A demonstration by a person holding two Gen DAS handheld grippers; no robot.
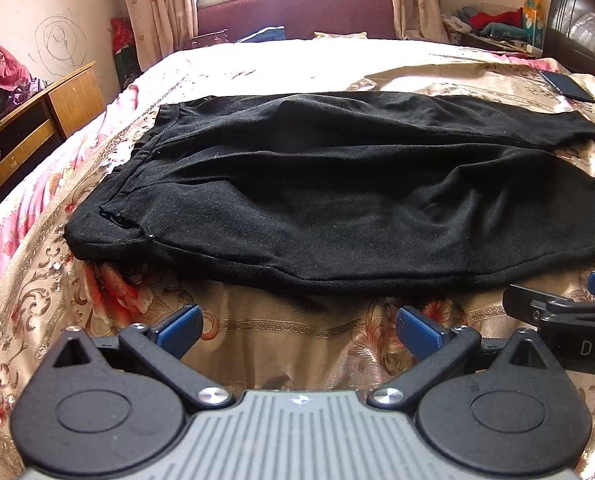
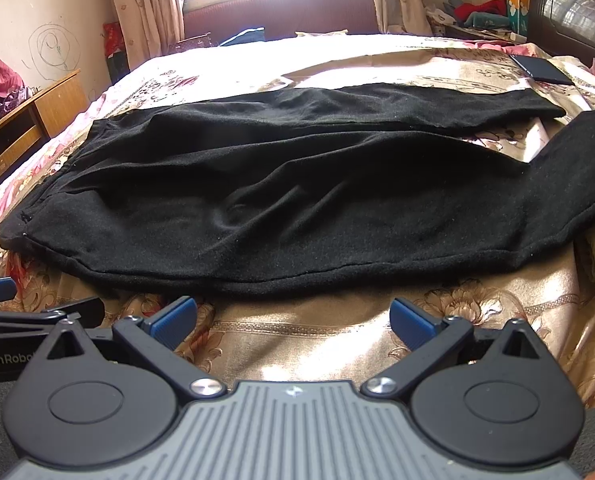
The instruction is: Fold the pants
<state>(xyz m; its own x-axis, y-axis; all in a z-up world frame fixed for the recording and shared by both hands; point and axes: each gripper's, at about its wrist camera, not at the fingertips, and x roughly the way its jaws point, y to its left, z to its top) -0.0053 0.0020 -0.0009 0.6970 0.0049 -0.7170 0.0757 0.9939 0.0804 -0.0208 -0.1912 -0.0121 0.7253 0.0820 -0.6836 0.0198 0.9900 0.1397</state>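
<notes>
Both grippers hang just in front of the black pants (image 1: 317, 184). Left gripper (image 1: 299, 330) is wide open and holds nothing. Right gripper (image 2: 293, 322) is wide open too, with nothing in it. Those pants lie spread flat on the flowery bed cover (image 1: 297, 340), legs pointing right.
</notes>
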